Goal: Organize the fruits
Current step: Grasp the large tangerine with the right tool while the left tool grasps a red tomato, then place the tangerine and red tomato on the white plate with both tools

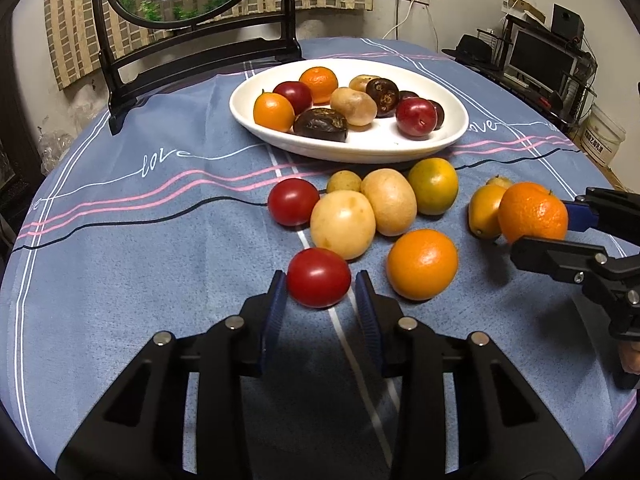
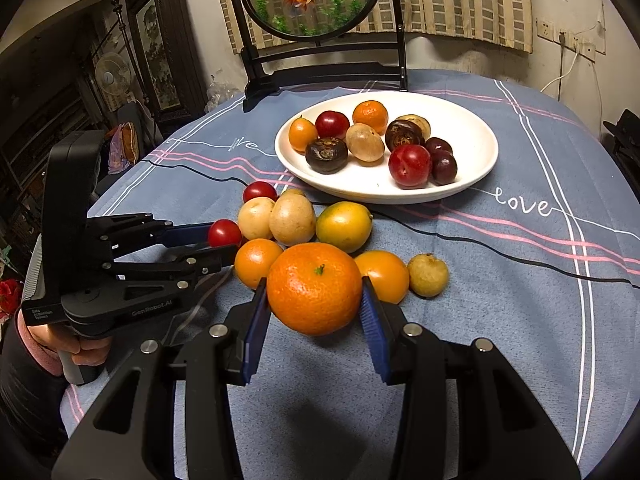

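The small red fruit (image 1: 319,277) lies dead ahead between the left gripper (image 1: 320,286) jaws, which pinch its sides, at the near edge of the loose cluster mid-table (image 1: 120,260). The right gripper (image 2: 316,300) jaws pinch a mandarin (image 2: 314,288). Ten fruits are off the white plate (image 1: 420,144), ten on it.

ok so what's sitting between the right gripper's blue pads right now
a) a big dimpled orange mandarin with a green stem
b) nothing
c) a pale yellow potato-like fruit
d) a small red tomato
a: in the right wrist view the big dimpled orange mandarin fills the gap of the right gripper, its blue pads pressed on both sides; the small red tomato is in the left gripper.
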`<state>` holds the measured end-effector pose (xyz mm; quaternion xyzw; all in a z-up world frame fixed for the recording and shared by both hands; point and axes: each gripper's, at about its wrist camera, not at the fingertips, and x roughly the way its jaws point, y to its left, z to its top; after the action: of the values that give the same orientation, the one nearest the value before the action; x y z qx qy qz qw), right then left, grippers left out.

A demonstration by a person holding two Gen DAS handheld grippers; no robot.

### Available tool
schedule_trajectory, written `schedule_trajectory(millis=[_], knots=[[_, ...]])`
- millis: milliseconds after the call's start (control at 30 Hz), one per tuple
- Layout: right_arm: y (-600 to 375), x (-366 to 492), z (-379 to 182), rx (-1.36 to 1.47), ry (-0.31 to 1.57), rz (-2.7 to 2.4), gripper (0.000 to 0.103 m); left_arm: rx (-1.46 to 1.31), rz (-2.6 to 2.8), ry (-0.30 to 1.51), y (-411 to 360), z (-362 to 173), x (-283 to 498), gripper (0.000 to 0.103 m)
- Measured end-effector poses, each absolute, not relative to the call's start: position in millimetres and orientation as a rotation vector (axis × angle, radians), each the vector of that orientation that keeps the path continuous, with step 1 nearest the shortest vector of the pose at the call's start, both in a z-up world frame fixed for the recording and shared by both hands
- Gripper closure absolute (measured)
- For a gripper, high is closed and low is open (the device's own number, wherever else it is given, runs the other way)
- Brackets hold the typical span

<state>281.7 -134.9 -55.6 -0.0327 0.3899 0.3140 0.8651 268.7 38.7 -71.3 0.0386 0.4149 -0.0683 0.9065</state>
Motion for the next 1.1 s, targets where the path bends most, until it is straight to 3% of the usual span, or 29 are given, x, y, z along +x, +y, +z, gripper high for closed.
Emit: schedule_trajectory(millis=[300,633,1100], knots=[[-138.5,279.2,-52.5,-0.056,0.8,0.655,0.059,0.012,-0.167,0.8,45.4,-54.0,258.2,0.07],[-162.0,305.7,-19.0,0.114,0.581,0.556,0.059,-0.102,-0.216,0.646,24.9,-5.9,292.7,0.07],[-169.4,427.8,-42.9,0.179,0.701,0.423,0.059,-0.025,-0.194,0.786,-11.1,-29.9,387.5,0.07]])
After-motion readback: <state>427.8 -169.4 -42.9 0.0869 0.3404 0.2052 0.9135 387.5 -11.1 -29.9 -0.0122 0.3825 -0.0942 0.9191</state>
